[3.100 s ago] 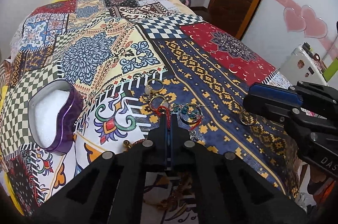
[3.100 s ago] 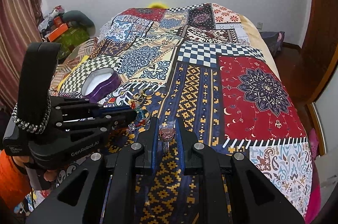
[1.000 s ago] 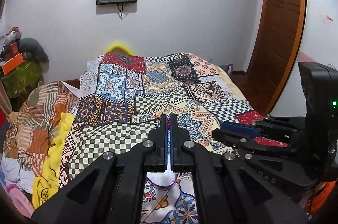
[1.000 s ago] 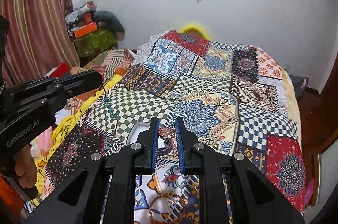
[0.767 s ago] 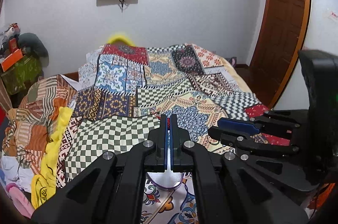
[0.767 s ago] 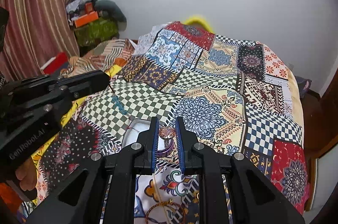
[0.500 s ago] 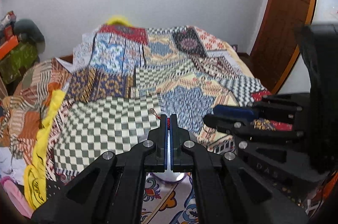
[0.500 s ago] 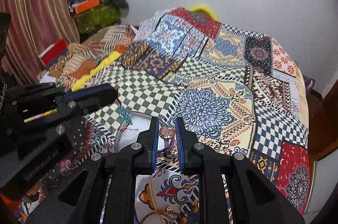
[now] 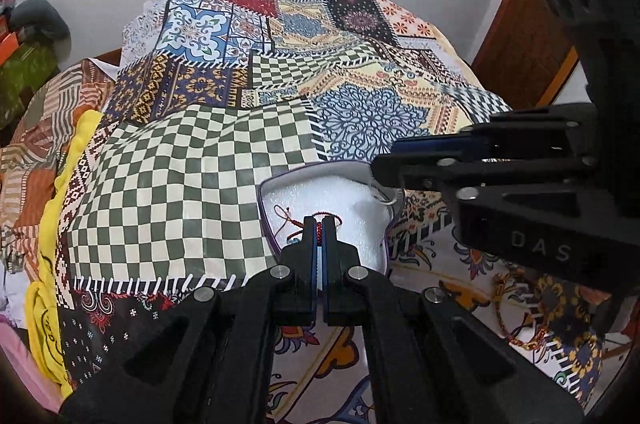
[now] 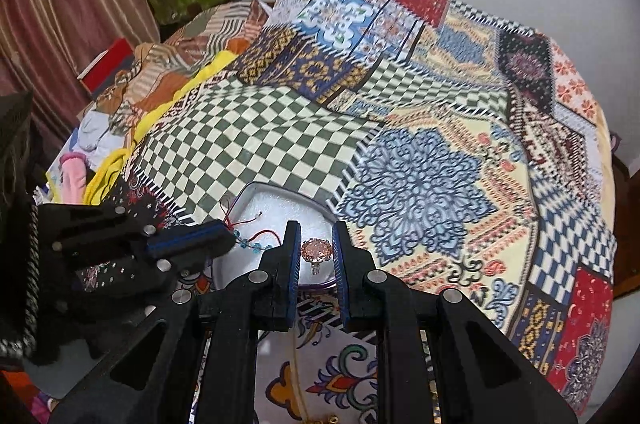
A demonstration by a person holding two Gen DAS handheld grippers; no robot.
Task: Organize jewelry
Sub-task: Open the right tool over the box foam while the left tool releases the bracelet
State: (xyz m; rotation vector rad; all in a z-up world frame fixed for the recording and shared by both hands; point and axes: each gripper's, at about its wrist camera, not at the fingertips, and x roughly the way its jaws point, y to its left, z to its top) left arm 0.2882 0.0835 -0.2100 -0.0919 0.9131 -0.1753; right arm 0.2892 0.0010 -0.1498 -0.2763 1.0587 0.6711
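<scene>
A purple heart-shaped box (image 9: 265, 208) with white foam lining lies on the patchwork bedspread; it also shows in the right wrist view (image 10: 256, 196). My left gripper (image 9: 319, 224) is shut on a red cord bracelet (image 9: 294, 222) with blue beads (image 10: 250, 244), held over the box's foam. My right gripper (image 10: 316, 238) is shut on a ring with a large pink stone (image 10: 316, 250), held over the near edge of the box. The two grippers are close together above the box.
A gold and red chain bracelet (image 9: 516, 308) lies on the bedspread to the right under the right gripper body. Clothes and a yellow cloth (image 9: 44, 256) pile along the bed's left edge. A wooden door (image 9: 524, 36) stands at the right.
Both grippers have moved from the loose jewelry on the bed over to the heart-shaped box and lowered toward it, each carrying its piece. The bracelet's cord now hangs onto the foam.
</scene>
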